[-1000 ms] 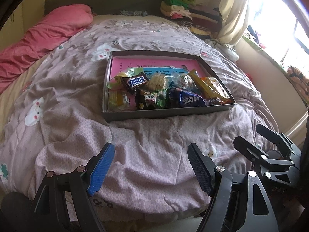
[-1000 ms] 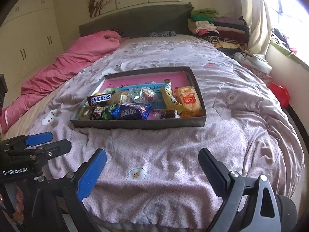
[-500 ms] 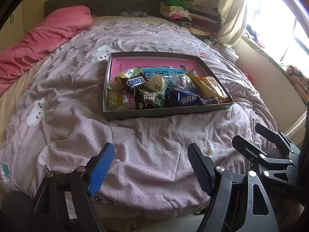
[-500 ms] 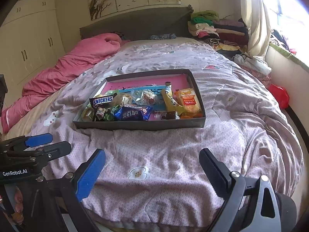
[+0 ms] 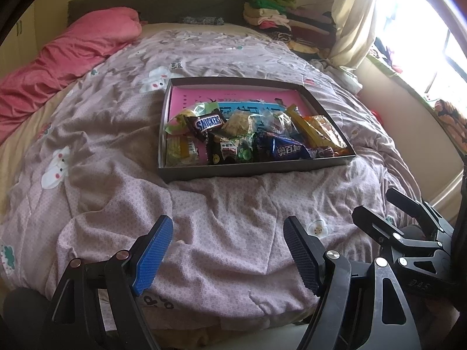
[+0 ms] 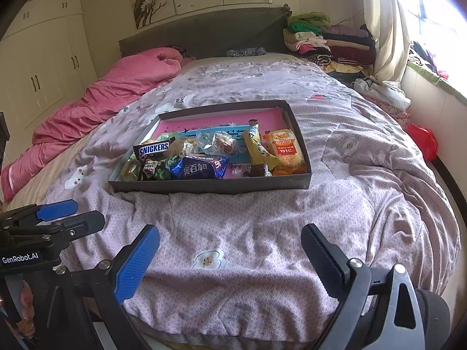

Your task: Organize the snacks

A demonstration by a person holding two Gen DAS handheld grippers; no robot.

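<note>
A shallow dark box point(image 5: 233, 173) point(image 6: 210, 186) with a pink floor lies on the bed. Several wrapped snacks are piled in its near half: a Snickers bar point(image 5: 207, 124) point(image 6: 154, 149), a blue packet point(image 5: 289, 151) point(image 6: 198, 169), a yellow bar point(image 6: 256, 145) and an orange packet point(image 6: 284, 148). My left gripper point(image 5: 227, 230) hovers open over the quilt, well short of the box, nothing between its fingers. My right gripper point(image 6: 230, 239) is also open and empty, at the bed's near edge. Each gripper shows at the side of the other's view.
A rumpled lilac quilt point(image 6: 364, 192) covers the bed. A pink duvet point(image 6: 122, 87) lies along the left side. Folded clothes point(image 6: 321, 40) are stacked at the headboard's right. A curtain and window ledge point(image 6: 423, 67) run along the right; a red bag point(image 6: 423, 141) sits beside the bed.
Both views have shifted slightly, with the box sitting a little lower in the frame. The snacks have not moved, and both grippers stay open.
</note>
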